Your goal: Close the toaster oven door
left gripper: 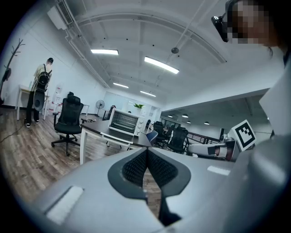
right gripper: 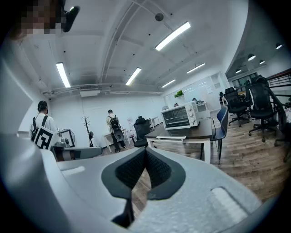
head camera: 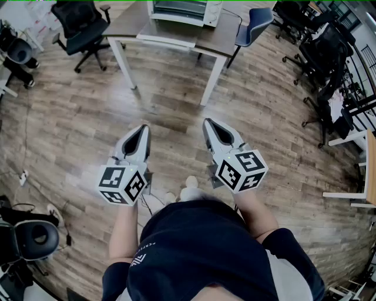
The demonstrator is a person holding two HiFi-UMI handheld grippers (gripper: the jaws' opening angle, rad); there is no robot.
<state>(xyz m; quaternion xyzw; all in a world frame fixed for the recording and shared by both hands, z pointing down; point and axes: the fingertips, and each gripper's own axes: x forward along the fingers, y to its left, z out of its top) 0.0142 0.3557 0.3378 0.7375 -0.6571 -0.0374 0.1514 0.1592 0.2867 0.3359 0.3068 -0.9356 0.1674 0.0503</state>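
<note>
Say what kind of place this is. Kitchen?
Probably an open-plan office or lab, not a kitchen: wheeled office chairs near a desk-style table, long ceiling strip lights and a wood floor. The toaster oven just sits on that table.

One toaster oven [head camera: 183,12], one table [head camera: 222,36], two tongs [head camera: 141,129] [head camera: 210,123].

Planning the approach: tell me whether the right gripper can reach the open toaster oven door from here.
Probably not yet. The right gripper hangs over floor, well short of the table bearing the toaster oven door. Nothing blocks the path; stepping forward should do.
</note>
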